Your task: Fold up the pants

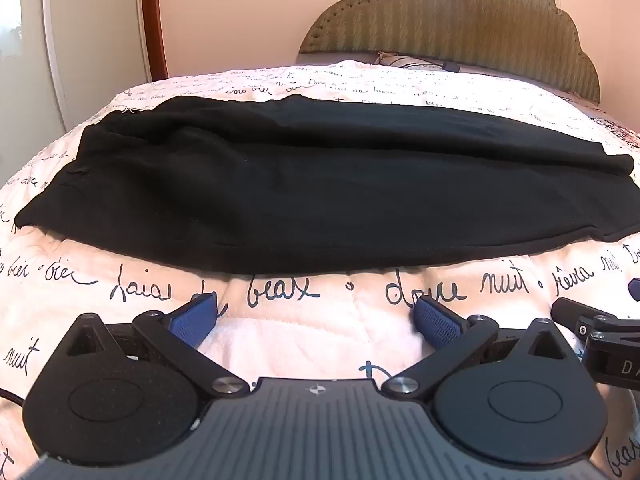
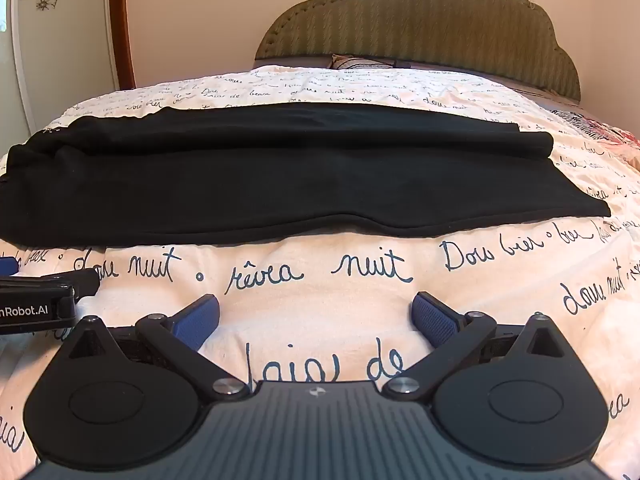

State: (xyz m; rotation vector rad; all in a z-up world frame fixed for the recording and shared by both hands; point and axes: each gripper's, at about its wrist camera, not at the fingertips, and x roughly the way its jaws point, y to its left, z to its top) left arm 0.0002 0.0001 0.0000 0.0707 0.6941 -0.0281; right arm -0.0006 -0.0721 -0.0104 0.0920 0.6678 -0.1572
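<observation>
Black pants [image 1: 320, 192] beyond open left tool [image 1: 316, 316]

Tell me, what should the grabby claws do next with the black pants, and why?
Probably reach forward to the near edge of the long black fabric pants. Both the left gripper and right gripper are open, empty, over the script-printed white quilt, short of the cloth.

Left hand-held gripper [image 1: 314, 318]: grey ribbed body, two black round housings flanking it, black linkage arms with silver screws, blue textured pads [image 1: 434, 319]. Right hand-held gripper [image 2: 316, 316]: identical build; white lettering marks the neighbouring unit's side.
</observation>
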